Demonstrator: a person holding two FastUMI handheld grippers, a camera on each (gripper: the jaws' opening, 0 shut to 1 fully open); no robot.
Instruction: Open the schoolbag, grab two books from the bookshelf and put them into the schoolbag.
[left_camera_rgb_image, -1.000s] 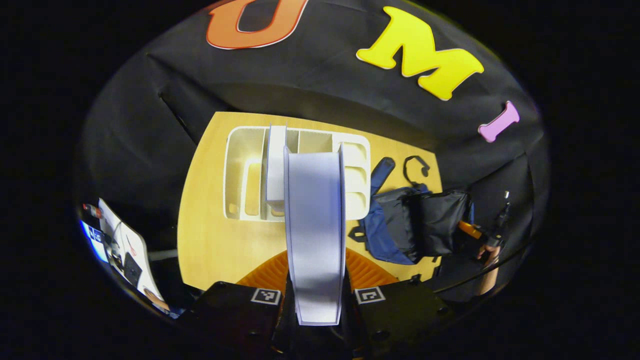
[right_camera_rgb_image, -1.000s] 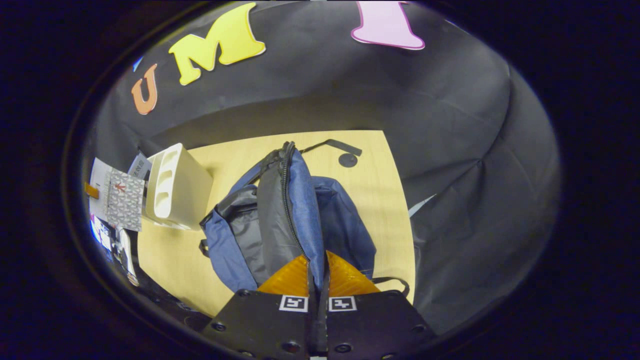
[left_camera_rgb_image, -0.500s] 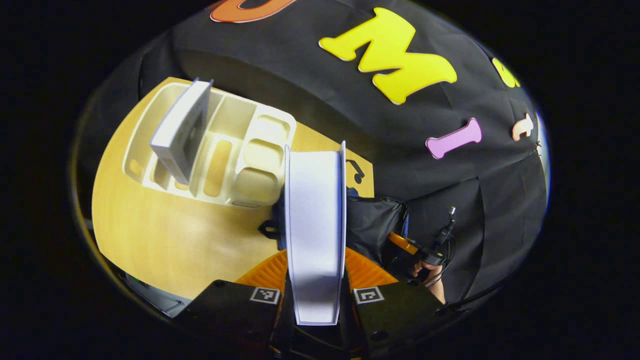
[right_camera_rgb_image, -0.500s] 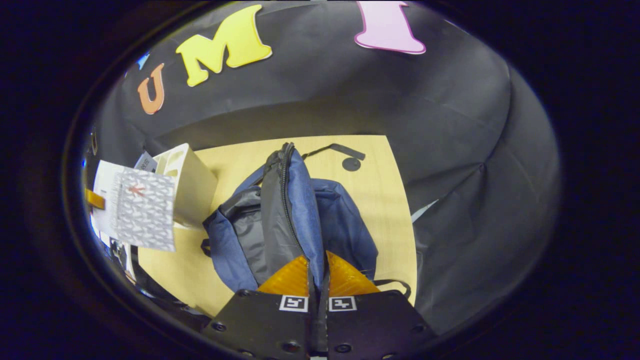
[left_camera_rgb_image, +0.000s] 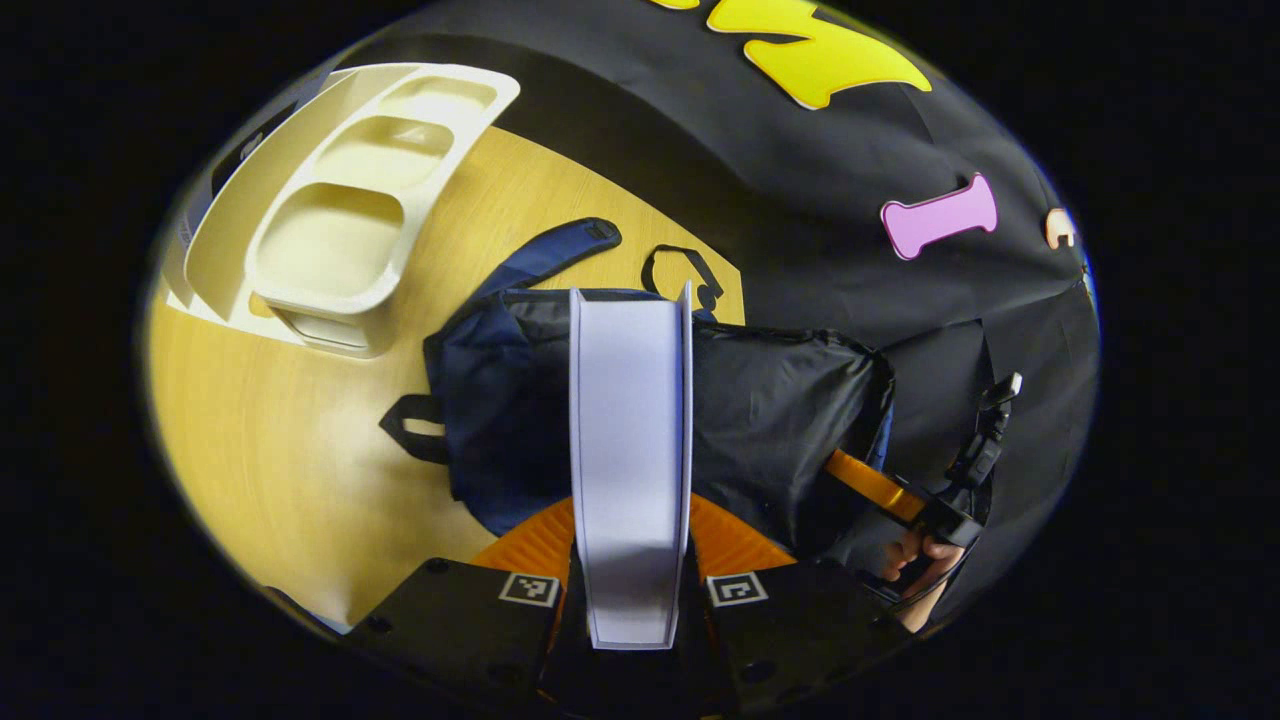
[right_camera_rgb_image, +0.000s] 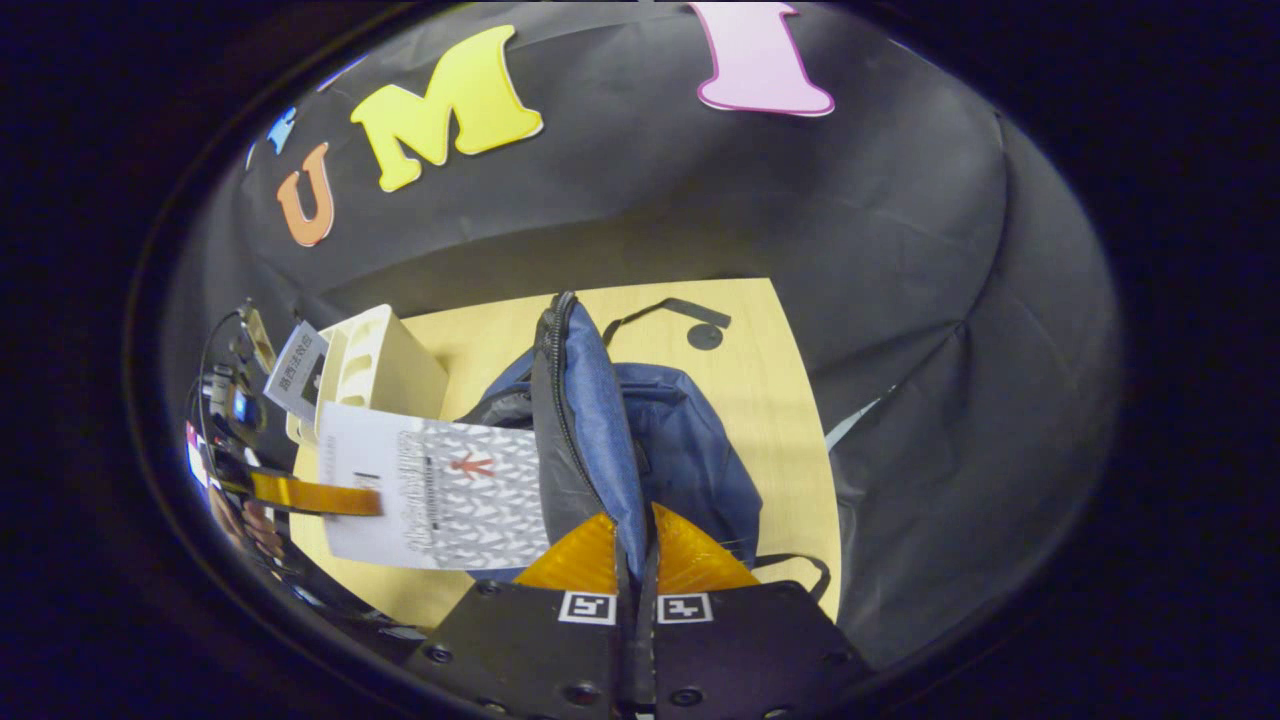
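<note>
The left gripper (left_camera_rgb_image: 630, 540) still pinches the book (left_camera_rgb_image: 630, 450), which has swung from over the bookshelf (left_camera_rgb_image: 340, 200) to above the open bag (left_camera_rgb_image: 780, 430); the shelf now sits at 10 o'clock. The right gripper (right_camera_rgb_image: 635, 550) keeps its fingers (right_camera_rgb_image: 580, 555) pressed on the bag's flap (right_camera_rgb_image: 590, 420), holding it up off the bench (right_camera_rgb_image: 770, 400).

Bare table (left_camera_rgb_image: 300, 450) betw. bookshelf (left_camera_rgb_image: 330, 200) & schoolbag (left_camera_rgb_image: 780, 420) gives room; right claw (right_camera_rgb_image: 636, 560) pinches bag edge.

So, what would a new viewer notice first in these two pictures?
First, the white book clamped upright in the left tool, hanging above the open blue schoolbag. Next, the right tool pinching the schoolbag's raised flap to hold it open. Behind them, the cream bookshelf stands on the wooden table.
</note>
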